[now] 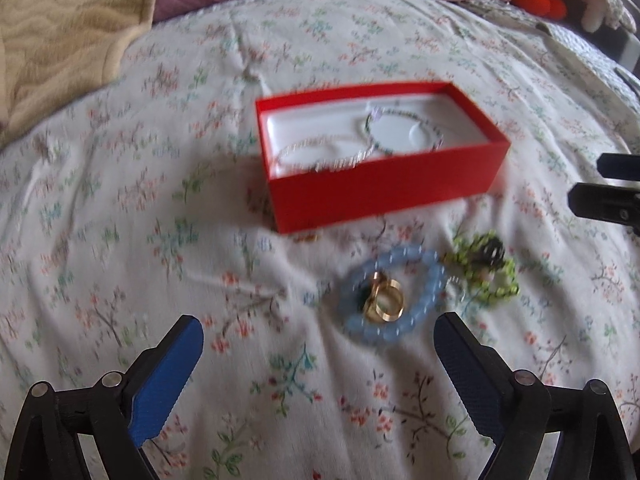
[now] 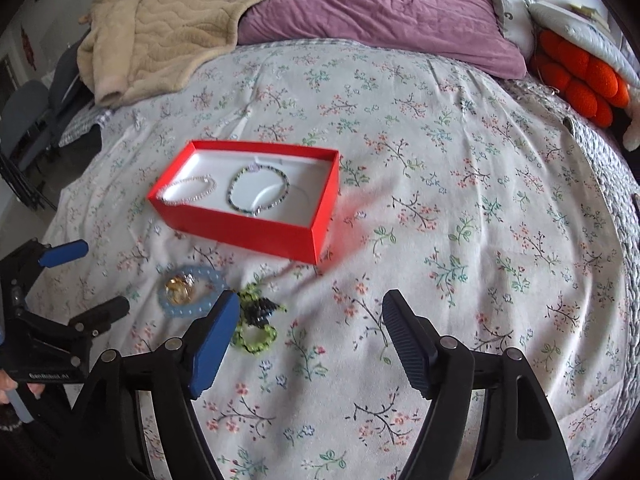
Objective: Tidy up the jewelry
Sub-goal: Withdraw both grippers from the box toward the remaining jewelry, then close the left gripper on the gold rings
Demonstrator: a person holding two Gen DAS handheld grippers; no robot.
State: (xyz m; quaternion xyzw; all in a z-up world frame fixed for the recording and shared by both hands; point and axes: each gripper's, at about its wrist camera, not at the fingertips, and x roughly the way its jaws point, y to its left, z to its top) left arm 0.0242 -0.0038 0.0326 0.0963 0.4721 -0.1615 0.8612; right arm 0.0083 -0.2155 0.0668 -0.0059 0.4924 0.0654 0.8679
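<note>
**Two bracelets boxed, rest loose on the bed**

Two bracelets lie in the red box (image 2: 256, 216), on its white insert: a silver bracelet (image 2: 190, 190) at the left end, a dark beaded bracelet (image 2: 259, 192) near the middle. The right part of the insert is bare. The box sits open on the floral bedsheet (image 2: 460, 240), with no lid in sight.

Loose pieces sit on the sheet just in front of the box, toward the cameras:
- light blue bead bracelet (image 1: 394, 294), lying flat
- gold rings (image 1: 384, 300) inside the blue loop; looks like two, but the blur makes the count unsure
- green beaded piece (image 1: 486, 270) with a dark part in it, just right of the blue bracelet, touching or nearly so

Left gripper (image 1: 318, 368): jaws spread wide, nothing between them, hovering over the sheet near the blue bracelet, which is just ahead and slightly right of centre. The left view is motion-blurred.

Right gripper (image 2: 310, 340): jaws spread, holding nothing, above bare sheet. Its left finger overlaps the green piece in view; I can't tell if it touches. The left gripper shows at the left edge of the right view, also spread.

Background: beige blanket (image 2: 160, 32) and purple pillow (image 2: 380, 8) at the head of the bed, orange plush (image 2: 580, 80) at the right edge.
</note>
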